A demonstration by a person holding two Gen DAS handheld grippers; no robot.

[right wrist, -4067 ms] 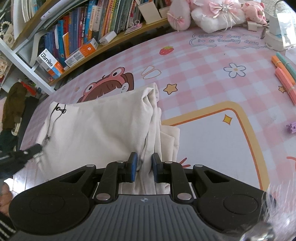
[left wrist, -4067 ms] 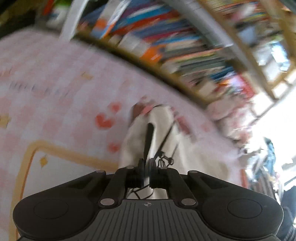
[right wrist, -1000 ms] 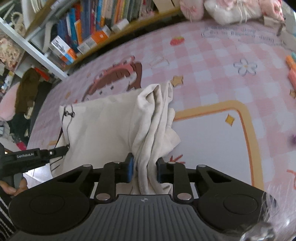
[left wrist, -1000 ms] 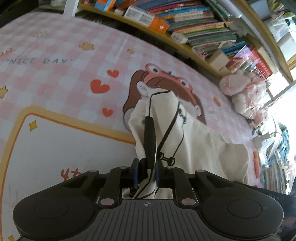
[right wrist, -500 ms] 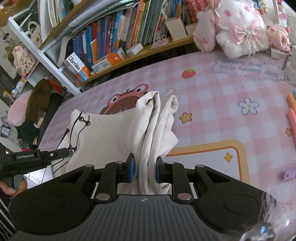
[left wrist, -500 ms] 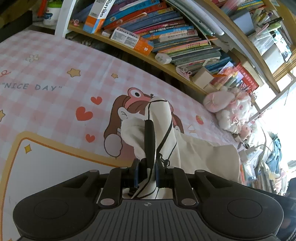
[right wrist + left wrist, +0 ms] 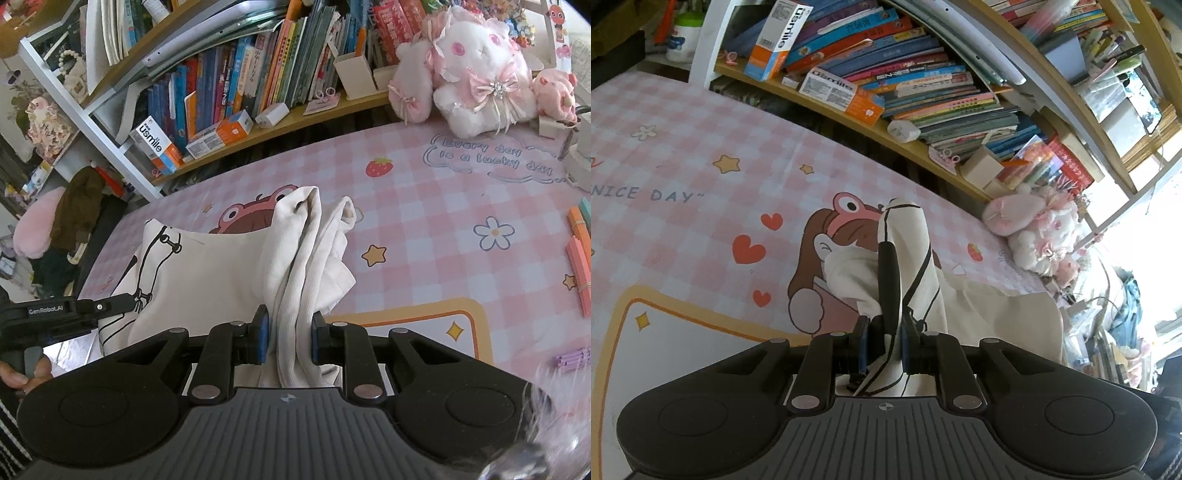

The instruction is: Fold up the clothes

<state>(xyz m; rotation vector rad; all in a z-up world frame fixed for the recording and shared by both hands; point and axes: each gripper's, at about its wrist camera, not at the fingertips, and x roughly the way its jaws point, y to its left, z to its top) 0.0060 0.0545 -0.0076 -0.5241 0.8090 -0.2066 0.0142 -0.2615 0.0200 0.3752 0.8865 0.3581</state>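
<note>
Lifted higher off the desk point(image 7: 424, 229) than a second ago: cream garment point(image 7: 221, 266), now hanging taut between both claws above its frog-print middle. Left claw point(image 7: 882, 345) clamped on the black-lined side, right claw point(image 7: 288, 341) clamped on a bunched white fold, probably to shake it flat before laying down. Bare pink check toward the right edge, markers point(image 7: 580, 258) there, bookshelf point(image 7: 229, 92) along the far edge.

Cream garment point(image 7: 221, 273) bottom hidden behind fingers point(image 7: 261, 334)
</note>
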